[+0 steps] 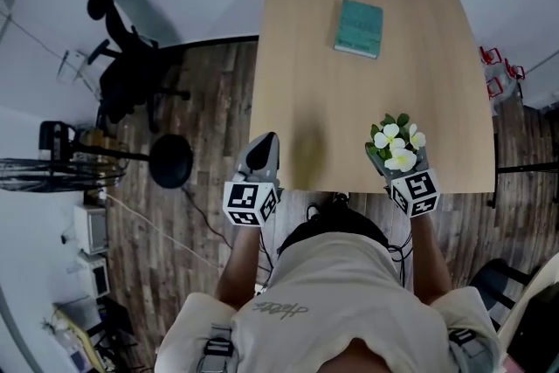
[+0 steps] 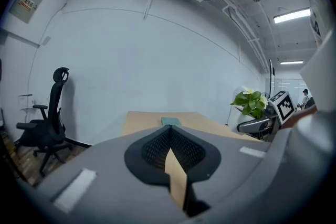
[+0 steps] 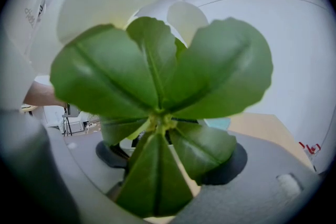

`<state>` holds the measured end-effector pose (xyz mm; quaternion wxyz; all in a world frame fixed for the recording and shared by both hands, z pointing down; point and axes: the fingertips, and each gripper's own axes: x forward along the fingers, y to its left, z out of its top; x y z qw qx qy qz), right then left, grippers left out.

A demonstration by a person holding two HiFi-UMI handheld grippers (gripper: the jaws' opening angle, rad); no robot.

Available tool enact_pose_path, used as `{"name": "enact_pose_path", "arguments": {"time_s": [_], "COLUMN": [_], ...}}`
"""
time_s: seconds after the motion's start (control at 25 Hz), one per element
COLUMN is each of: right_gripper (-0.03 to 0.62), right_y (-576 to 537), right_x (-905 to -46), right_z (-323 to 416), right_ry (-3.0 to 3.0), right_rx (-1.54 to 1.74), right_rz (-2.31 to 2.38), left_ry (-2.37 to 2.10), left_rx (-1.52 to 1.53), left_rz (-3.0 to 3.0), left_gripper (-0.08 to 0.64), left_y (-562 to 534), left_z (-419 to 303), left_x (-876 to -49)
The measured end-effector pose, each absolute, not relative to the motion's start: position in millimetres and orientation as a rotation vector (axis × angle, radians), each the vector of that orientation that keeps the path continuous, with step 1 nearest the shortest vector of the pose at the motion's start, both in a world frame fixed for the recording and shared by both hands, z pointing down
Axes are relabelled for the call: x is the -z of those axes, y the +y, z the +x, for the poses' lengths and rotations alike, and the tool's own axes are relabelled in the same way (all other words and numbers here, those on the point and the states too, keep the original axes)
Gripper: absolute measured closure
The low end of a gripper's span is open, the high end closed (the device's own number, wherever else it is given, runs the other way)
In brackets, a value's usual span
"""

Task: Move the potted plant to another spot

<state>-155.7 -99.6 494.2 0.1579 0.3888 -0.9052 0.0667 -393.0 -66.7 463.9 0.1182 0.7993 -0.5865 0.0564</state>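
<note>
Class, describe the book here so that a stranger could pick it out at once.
Find the light wooden table. On its half farthest from the person, right of centre, lies a closed teal book. It alone is flat; the potted plant at the near edge is leafy with white flowers.

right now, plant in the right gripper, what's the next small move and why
Probably ease the right gripper forward with the potted plant toward the bare middle of the table: it's at the near edge, and the teal book lies farther back.
</note>
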Motion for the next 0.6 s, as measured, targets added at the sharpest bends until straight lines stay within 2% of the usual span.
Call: {"name": "enact_pose_path", "arguments": {"time_s": [0.2, 0.6], "right_gripper": [0.244, 0.244], "right_y": [-122.2, -166.7], "right_x": [-505.5, -529.9], "right_z": [-163.2, -134.1], "right_ry": [-2.616, -2.618], "right_rx": [-0.212, -0.208], "right_rz": [1.054, 1.004], "left_ry": [-1.750, -1.766], "left_rx": [-0.244, -0.160], "left_rz": [2.331, 2.273], "left_gripper": [0.541, 0.541], "left_y": [-87.2, -133.2], "left_z": [-395.8, -363.5], "left_x": [-458.9, -459.1]}}
